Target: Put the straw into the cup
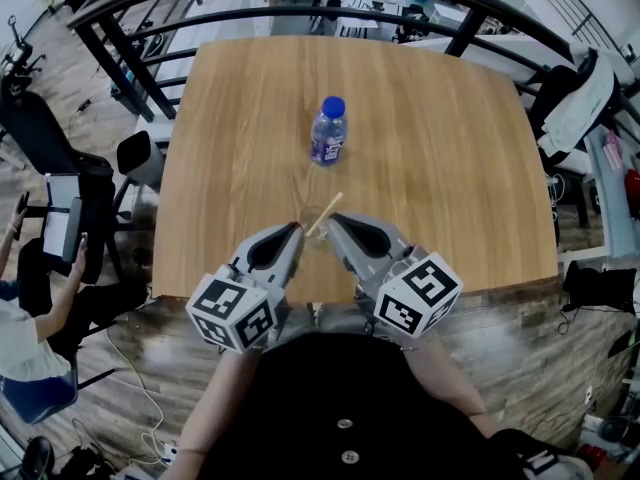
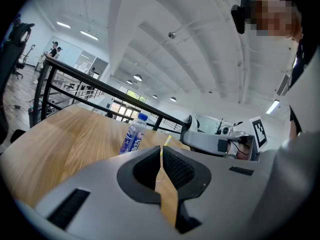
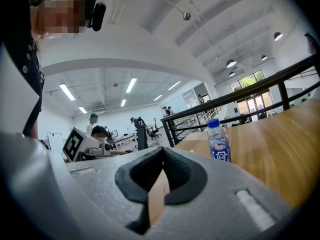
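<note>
While the wooden table [image 1: 430,168] was viewed from above, the left gripper [image 1: 299,227] and right gripper [image 1: 332,222] were held with jaws closed together, a blue-capped bottle [image 1: 328,131] was stood beyond them, and between their tips a faint clear cup [image 1: 320,240] was seen with the straw [image 1: 325,213] leaned in it.

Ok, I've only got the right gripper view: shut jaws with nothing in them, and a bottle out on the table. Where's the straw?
Observer: The straw is in the left gripper, whose jaws look shut on it.
Operator: Which way does it point?
Observer: In the head view it sticks out from that gripper's tip and slants across the table. It stops short of the bottle and passes just in front of the right gripper.
Operator: And the cup?
Observer: I can't confirm one. There's only a faint clear patch on the table between the two tips.
</note>
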The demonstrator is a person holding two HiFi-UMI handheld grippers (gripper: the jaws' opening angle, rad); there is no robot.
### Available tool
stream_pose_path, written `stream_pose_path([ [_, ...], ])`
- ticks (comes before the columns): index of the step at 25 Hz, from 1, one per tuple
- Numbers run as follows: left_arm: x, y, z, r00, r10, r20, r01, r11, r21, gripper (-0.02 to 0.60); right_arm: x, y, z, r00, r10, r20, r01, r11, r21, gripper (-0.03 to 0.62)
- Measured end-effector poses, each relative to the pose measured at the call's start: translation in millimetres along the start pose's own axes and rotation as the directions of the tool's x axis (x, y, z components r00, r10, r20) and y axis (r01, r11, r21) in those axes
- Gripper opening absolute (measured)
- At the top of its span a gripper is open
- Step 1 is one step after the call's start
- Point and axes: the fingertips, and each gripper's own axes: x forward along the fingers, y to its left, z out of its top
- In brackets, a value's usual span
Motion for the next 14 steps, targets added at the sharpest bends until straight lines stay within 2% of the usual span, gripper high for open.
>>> stream_pose_path([
  [14, -0.5, -0.6, -5.7, 1.000, 0.001, -0.003, -0.001, 1.000, -0.011, 0.029, -2.0, 0.2, -4.6, 1.000, 0.006, -0.010, -0.006, 1.000, 0.007, -0.002],
])
